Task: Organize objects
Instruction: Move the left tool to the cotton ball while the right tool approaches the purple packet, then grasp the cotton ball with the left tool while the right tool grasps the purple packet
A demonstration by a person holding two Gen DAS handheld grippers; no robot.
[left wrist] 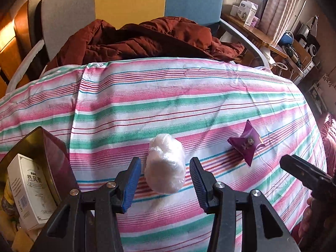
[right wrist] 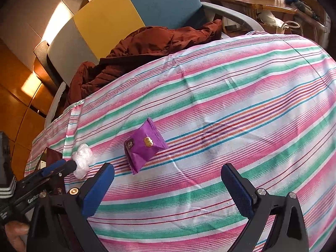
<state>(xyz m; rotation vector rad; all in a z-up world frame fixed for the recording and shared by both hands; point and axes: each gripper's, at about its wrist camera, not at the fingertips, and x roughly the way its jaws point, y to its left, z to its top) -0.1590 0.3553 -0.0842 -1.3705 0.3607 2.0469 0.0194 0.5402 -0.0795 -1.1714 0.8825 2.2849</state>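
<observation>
A white roll of crinkled plastic (left wrist: 164, 164) lies on the striped cloth (left wrist: 189, 96). My left gripper (left wrist: 166, 170) is open, with one blue-padded finger on each side of the roll, not touching it. A purple snack packet (left wrist: 246, 142) lies to the right of the roll. In the right wrist view the packet (right wrist: 143, 145) lies ahead and left of my open, empty right gripper (right wrist: 168, 178). The roll (right wrist: 83, 160) and the left gripper's fingers (right wrist: 61, 166) show at that view's left. A dark red box with a gold inside (left wrist: 40, 147) holds a white carton (left wrist: 29, 191).
A rust-brown jacket (left wrist: 147, 37) lies on a chair behind the table. A wooden desk with boxes (left wrist: 245, 12) and cables stands at the far right. The cloth drops off at the right edge (left wrist: 315, 126). Wooden cabinets (right wrist: 19, 84) stand at the left.
</observation>
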